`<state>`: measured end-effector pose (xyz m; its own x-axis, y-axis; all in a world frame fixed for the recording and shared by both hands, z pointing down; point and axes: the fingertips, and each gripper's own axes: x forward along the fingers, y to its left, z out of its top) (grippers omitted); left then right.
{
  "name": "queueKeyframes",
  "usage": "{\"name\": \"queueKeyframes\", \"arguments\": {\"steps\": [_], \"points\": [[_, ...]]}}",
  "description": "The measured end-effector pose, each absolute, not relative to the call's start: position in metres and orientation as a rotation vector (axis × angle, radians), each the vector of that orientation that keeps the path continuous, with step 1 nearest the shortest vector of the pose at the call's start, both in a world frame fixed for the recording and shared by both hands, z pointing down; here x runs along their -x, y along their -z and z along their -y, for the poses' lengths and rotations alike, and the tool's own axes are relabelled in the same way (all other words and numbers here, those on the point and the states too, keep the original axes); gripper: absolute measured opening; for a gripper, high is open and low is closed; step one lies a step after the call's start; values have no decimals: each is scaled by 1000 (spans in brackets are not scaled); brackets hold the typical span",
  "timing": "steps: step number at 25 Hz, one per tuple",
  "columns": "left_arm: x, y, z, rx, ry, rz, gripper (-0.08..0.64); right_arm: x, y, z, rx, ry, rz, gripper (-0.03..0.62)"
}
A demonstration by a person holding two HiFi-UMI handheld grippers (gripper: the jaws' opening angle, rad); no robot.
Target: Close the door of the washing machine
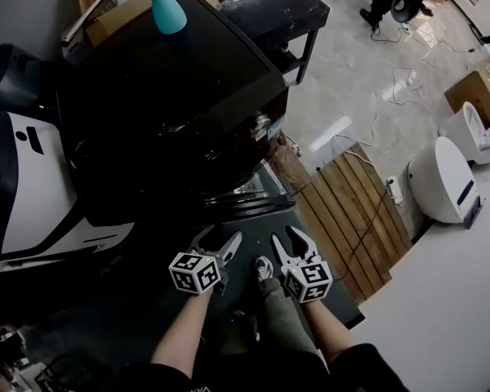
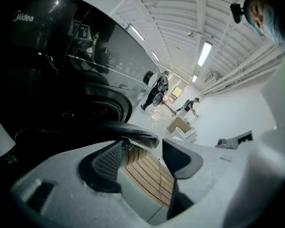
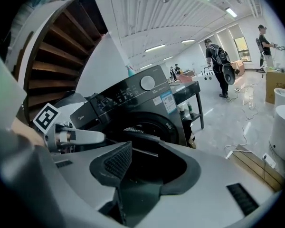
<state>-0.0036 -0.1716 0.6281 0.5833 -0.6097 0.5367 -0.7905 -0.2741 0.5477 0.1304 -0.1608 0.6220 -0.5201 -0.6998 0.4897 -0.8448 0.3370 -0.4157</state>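
Note:
The dark front-loading washing machine (image 1: 163, 96) stands in front of me, and its round door (image 1: 249, 198) hangs swung out toward me at its lower right. My left gripper (image 1: 222, 245) is open just short of the door's near edge, with nothing between its fingers. In the left gripper view the door's dark rim (image 2: 109, 127) curves past the left fingertip, and the gripper (image 2: 142, 156) grips nothing. My right gripper (image 1: 290, 247) is open beside it. The right gripper view shows the machine (image 3: 133, 103), its open door (image 3: 147, 139) ahead of the open right gripper (image 3: 149, 167), and my left gripper (image 3: 76, 137).
A teal spray bottle (image 1: 167, 11) and a cardboard box (image 1: 139, 6) sit on top of the machine. A wooden pallet (image 1: 351, 211) lies on the floor to the right, white appliances (image 1: 441, 178) beyond it. A black table (image 1: 282, 11) stands behind; a white unit (image 1: 33, 186) is at the left.

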Motion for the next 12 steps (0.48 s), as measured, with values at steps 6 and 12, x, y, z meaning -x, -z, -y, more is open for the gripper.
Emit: {"name": "queueKeyframes", "arguments": {"steps": [6,12], "points": [[16,-632,194,-2031,-301,1169,204,-117,-650,204,-1400,-971,2353,150],[30,-640,211,-2012,-340,1235,71,-105,-678,244,-1360,-939,2324,51]]}}
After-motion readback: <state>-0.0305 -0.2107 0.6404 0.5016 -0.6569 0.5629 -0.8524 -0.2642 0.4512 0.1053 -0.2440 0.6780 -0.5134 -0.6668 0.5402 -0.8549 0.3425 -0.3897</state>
